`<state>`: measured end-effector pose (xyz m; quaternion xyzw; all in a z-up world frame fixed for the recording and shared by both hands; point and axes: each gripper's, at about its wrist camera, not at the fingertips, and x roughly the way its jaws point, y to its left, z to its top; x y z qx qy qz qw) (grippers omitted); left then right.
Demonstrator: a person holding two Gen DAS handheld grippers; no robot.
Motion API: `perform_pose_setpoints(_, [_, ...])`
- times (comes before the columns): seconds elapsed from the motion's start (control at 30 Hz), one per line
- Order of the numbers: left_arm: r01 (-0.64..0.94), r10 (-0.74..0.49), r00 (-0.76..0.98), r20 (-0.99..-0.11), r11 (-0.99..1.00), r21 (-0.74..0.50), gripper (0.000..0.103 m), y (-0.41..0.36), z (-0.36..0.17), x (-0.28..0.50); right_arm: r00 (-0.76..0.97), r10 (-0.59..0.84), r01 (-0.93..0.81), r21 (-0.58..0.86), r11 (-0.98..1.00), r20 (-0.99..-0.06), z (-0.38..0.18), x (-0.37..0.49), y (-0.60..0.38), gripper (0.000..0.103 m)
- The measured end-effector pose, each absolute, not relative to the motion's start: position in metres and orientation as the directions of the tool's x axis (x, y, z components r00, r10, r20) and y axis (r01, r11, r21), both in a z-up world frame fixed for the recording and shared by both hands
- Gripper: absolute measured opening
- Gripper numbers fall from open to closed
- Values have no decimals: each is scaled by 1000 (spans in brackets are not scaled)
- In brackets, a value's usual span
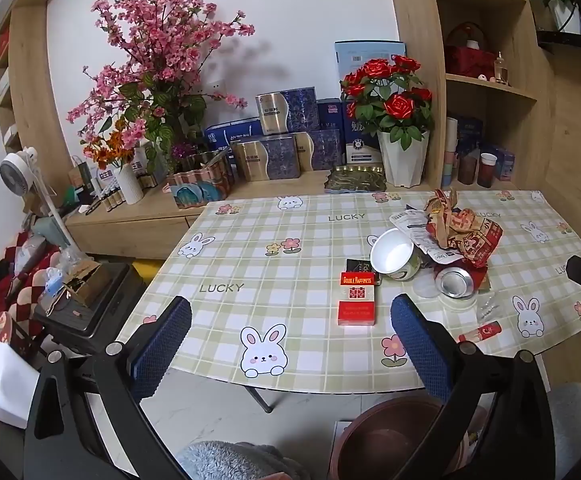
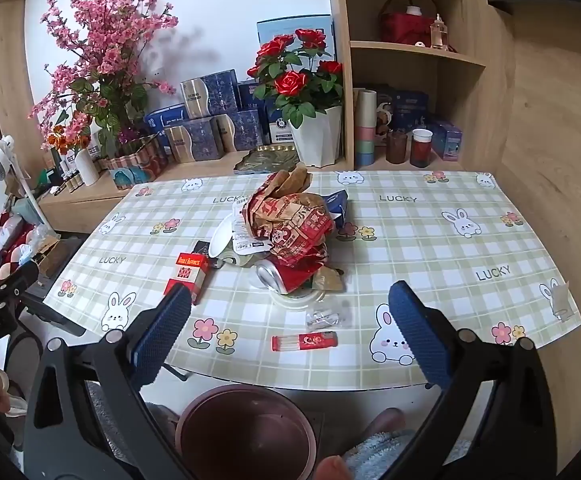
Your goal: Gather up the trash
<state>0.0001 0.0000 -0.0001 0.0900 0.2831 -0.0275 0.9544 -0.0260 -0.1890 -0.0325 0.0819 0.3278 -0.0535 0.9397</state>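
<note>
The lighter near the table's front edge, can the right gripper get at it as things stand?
Probably yes. The lighter lies flat and alone on the table, apart from the trash pile. The right gripper hangs just short of it with its jaws wide open and empty, nothing between.

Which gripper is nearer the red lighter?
Right. The right gripper frames the lighter between its open fingers, just short of it. The left gripper hovers off to the lighter's left, nearer the cigarette pack.
</note>
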Motion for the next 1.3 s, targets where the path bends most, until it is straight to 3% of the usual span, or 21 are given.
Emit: perform_pose_setpoints(1.3, [104, -3, 833, -554, 983, 151, 98, 2, -7, -3, 777, -53, 157, 111, 981, -628, -35, -23, -169, 97])
